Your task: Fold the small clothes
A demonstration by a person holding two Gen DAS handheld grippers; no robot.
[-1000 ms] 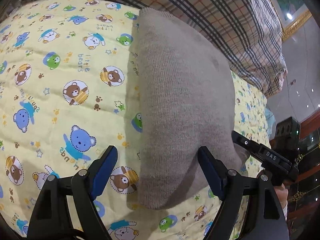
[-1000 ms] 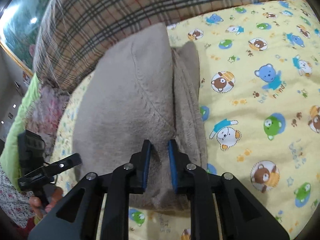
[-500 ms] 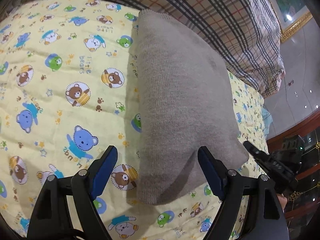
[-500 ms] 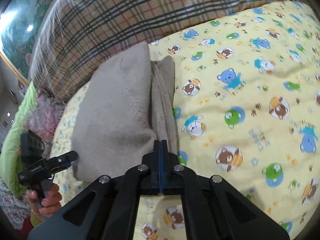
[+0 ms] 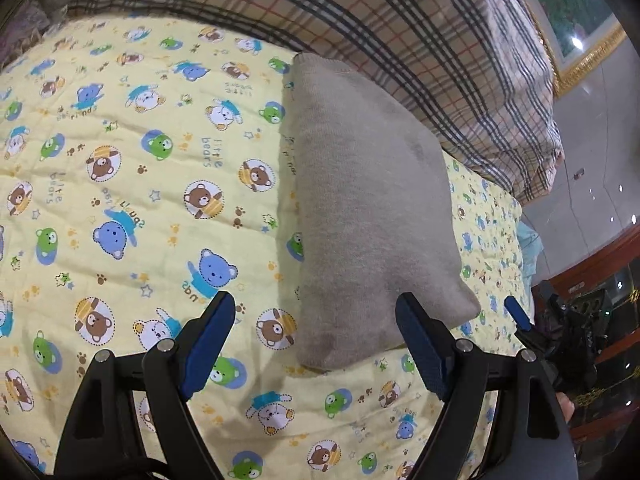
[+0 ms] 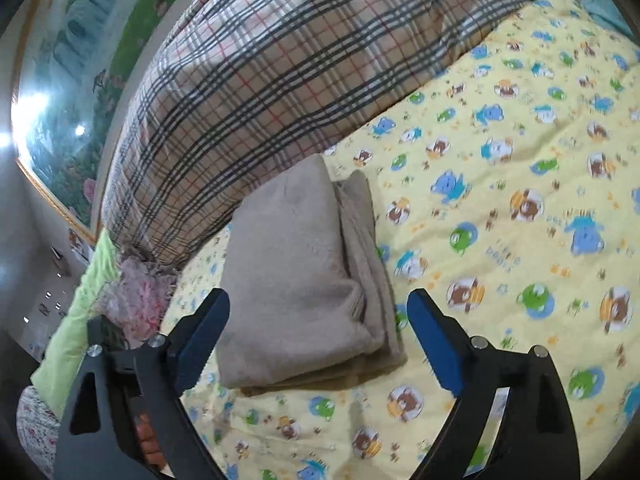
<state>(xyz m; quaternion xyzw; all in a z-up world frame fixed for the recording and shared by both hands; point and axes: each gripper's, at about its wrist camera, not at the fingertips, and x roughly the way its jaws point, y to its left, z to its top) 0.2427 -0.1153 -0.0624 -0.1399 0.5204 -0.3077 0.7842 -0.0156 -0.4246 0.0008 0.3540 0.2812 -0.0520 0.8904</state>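
Note:
A folded grey-beige knit garment lies on the yellow bear-print sheet, its far end near the plaid quilt. In the right wrist view the garment shows stacked layers along its right side. My left gripper is open, hovering above the garment's near end without touching it. My right gripper has its jaws opening wide; nothing is between the pads, and the garment lies farther off below them. One blue right fingertip shows at the left view's right edge.
A plaid quilt is piled along the far side of the bed. A green cloth and a pink floral fabric lie beyond the bed's side edge. Dark wooden furniture stands beside the bed. A person's fingers hold the other tool.
The right gripper closed fully, then opened wide, and drew back and up from the garment. The left gripper also backed away, so the garment looks smaller in both views.

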